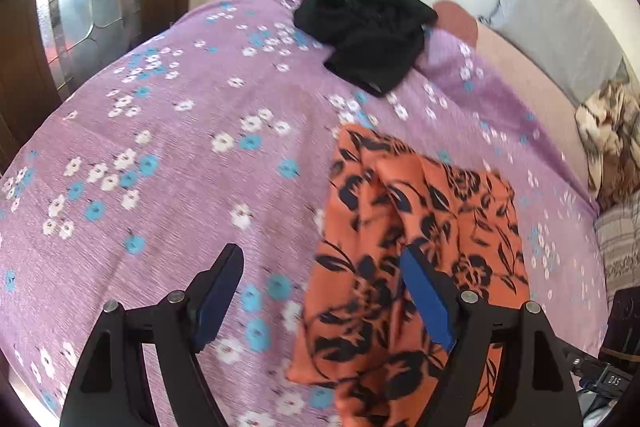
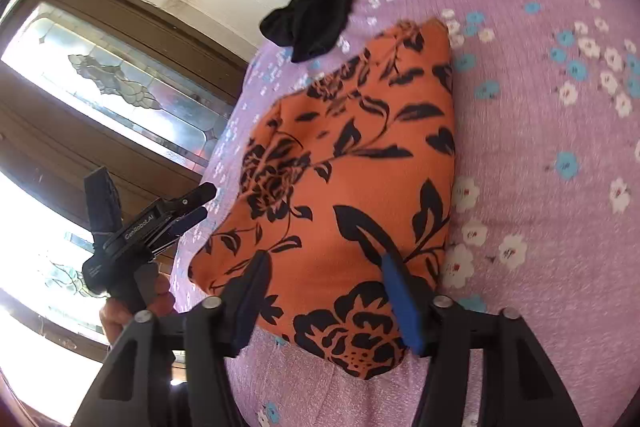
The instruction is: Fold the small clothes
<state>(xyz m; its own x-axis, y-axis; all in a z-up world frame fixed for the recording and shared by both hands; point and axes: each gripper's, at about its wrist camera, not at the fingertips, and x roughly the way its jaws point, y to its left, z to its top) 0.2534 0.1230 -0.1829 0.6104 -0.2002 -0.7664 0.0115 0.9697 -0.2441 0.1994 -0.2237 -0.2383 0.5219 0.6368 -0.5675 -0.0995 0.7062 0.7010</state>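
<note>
A folded orange garment [image 2: 344,155] with a black flower print lies on the purple flowered bedsheet [image 2: 540,147]. My right gripper [image 2: 324,263] stands open above its near end, pads apart and not pressing the cloth. In the left wrist view the same orange garment [image 1: 420,227] lies at the lower right. My left gripper [image 1: 320,263] is open, with one blue pad over the cloth's edge and the other over the bare sheet [image 1: 160,147]. The right wrist view shows the left gripper [image 2: 202,203] at the bed's edge, held by a hand [image 2: 132,303]. A crumpled black garment [image 1: 368,35] [image 2: 316,7] lies farther back.
A wooden door or window with patterned glass [image 2: 120,83] [image 1: 80,7] stands beside the bed. A grey pillow [image 1: 560,27] leans on the wall at the back right. A brown-and-cream blanket [image 1: 608,139] is bunched at the right edge.
</note>
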